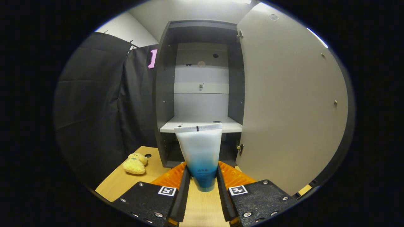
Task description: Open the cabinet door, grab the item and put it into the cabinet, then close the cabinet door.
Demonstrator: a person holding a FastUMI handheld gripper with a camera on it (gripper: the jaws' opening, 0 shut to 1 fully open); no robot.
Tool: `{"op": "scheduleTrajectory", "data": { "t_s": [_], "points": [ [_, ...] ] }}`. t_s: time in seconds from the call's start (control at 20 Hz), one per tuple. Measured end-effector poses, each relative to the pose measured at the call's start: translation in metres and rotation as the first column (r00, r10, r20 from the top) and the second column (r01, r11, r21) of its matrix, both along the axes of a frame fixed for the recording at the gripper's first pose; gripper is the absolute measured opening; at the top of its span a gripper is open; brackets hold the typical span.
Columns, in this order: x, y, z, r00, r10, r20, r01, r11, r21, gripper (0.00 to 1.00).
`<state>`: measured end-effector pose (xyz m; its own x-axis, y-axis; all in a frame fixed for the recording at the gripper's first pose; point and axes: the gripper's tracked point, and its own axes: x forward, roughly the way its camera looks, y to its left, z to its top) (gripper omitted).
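Step in hand: carrying item toward cabinet, door part done. Tall dark-grey cabinet [164,94] stands open, pale door [284,104] swung wide beside it. Gripper [203,179] pinches soft translucent tube with blue lower end [201,151], both fingers pressing blue end, crimped flat end pointing at white shelf [232,127] just beyond. Next, by judgement: push forward, set tube on shelf, release. Yellow plush toy [135,163] lies on wooden table [116,184], well aside.

Test booth, black cloth wall [94,94], lone cabinet [164,94] on wood tabletop [116,183]
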<state>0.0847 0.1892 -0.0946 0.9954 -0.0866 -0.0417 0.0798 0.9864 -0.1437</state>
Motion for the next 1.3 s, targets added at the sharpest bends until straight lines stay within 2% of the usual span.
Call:
{"op": "scheduleTrajectory", "data": {
  "t_s": [0.3,0.65,0.8,1.0,1.3],
  "points": [
    [0.073,0.008,0.069,0.998,0.040,0.051,-0.039,0.999,-0.030,0.46],
    [0.186,0.005,0.110,0.991,0.103,0.085,-0.096,0.992,-0.084,0.46],
    [0.241,-0.003,0.109,0.992,0.098,0.073,-0.092,0.992,-0.088,0.46],
    [0.293,-0.009,0.095,0.995,0.095,0.036,-0.092,0.993,-0.069,0.46],
    [0.321,-0.003,0.072,0.989,0.145,0.011,-0.145,0.989,0.012,0.47]
  ]
}}
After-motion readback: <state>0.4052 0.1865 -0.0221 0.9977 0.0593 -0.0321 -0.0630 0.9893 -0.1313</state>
